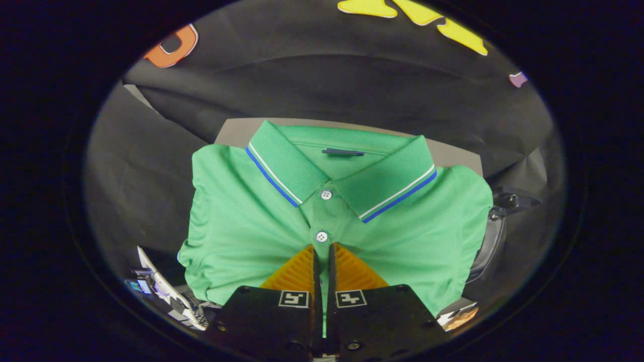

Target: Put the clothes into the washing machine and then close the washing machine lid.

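The gripper (322,251) is seen with its fingers pressed nearly together, pinching the placket of a folded green knit polo shirt with blue-and-white collar trim (241,226). The shirt is spread over a grey flat surface (234,131). A dark rounded appliance edge (490,241) is partly hidden behind the shirt's side.

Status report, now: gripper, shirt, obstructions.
Gripper shut on green polo shirt, pinching the button placket. Shirt folded, collar beyond the fingers. Nothing blocking ahead.
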{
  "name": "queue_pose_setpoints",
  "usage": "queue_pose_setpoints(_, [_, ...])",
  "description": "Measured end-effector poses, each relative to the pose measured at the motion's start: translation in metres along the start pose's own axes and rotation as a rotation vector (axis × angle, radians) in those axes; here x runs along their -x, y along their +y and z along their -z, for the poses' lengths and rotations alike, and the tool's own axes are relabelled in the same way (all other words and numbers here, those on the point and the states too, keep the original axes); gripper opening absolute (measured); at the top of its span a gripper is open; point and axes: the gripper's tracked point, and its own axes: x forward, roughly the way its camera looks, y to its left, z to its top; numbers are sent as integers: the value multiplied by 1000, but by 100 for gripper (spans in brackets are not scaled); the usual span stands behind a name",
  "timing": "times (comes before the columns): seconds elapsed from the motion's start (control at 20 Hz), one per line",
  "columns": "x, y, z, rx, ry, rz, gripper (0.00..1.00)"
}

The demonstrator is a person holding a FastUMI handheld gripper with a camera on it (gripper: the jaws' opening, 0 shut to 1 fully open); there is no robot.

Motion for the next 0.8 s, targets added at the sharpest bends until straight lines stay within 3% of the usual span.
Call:
queue_pose_setpoints(0.6, [82,-5,-15,41,-132,-47,6])
queue_pose_setpoints(0.8, [110,-15,4,27,-168,-62,6])
